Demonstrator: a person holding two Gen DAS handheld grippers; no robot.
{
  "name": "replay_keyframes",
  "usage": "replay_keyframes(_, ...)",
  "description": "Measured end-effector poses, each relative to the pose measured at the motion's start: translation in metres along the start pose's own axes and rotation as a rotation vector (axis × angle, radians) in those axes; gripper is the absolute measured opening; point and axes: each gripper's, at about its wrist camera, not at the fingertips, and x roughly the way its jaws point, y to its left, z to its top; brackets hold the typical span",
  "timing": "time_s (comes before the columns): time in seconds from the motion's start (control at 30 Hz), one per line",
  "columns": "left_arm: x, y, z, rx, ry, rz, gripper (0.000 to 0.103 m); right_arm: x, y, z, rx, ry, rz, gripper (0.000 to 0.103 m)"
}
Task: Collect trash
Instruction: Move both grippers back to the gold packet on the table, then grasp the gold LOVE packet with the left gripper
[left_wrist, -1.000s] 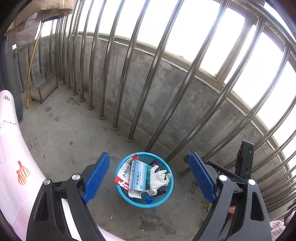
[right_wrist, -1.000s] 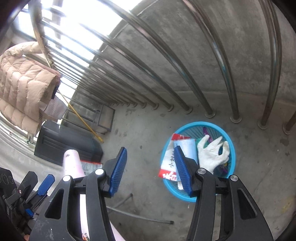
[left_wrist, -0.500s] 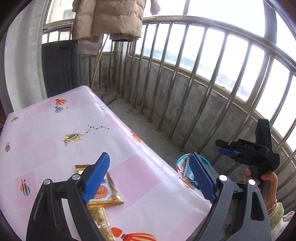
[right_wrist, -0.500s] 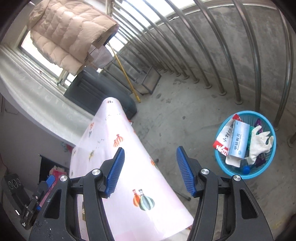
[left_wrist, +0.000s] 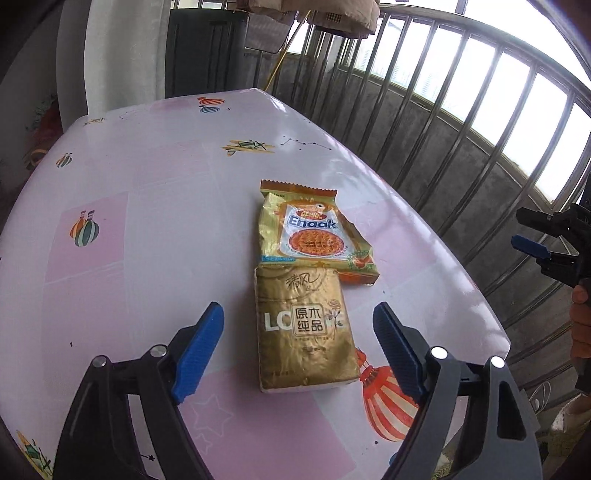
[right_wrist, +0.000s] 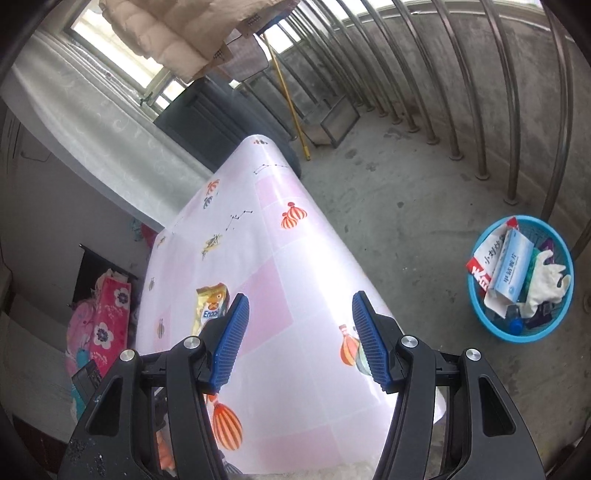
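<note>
Here, both tools hang open and empty over the desk (left_wrist: 155, 206).
Left tool (left_wrist: 297, 349) faces a gold tissue pack (left_wrist: 304, 332) touching an Enaak snack packet (left_wrist: 314, 232); right tool (right_wrist: 299, 339) hovers apart from the floor's blue trash basket (right_wrist: 517, 334).

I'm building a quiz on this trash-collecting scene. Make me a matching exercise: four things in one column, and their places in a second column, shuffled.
Things:
1. gold tissue pack
2. Enaak snack wrapper
3. blue basket
4. white glove

Places:
A. on the concrete floor by the railing
B. on the table, straight ahead between the open left gripper fingers
C. inside the basket with other trash
D. on the table, just beyond the tissue pack

Pairs: 1-B, 2-D, 3-A, 4-C
</note>
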Motion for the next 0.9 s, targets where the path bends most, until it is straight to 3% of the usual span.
replay_keyframes(0.1, 0.003, 0.000, -0.006, 0.019, -0.003, 0.016, 0.066, 0.008, 0.006, -0.002, -0.010, 0.021, -0.007, 0.056)
replay_keyframes(0.2, 0.001, 0.010, -0.010, -0.018, -0.011, -0.018, 0.062, 0.015, 0.013, -0.004, -0.024, 0.046, -0.011, 0.056)
replay_keyframes(0.33, -0.008, 0.024, -0.014, -0.049, -0.029, 0.000, 0.056, 0.031, 0.027, -0.004, -0.048, 0.085, 0.001, 0.056)
replay_keyframes(0.6, -0.012, 0.068, -0.009, -0.171, -0.057, 0.039, 0.056, 0.080, 0.069, -0.017, -0.133, 0.194, 0.057, 0.056)
replay_keyframes(0.77, 0.000, 0.081, 0.007, -0.220, -0.072, 0.046, 0.056, 0.104, 0.095, -0.020, -0.208, 0.205, 0.051, 0.056)
replay_keyframes(0.9, 0.012, 0.086, 0.022, -0.267, -0.081, 0.024, 0.055, 0.124, 0.111, -0.023, -0.297, 0.217, 0.035, 0.044)
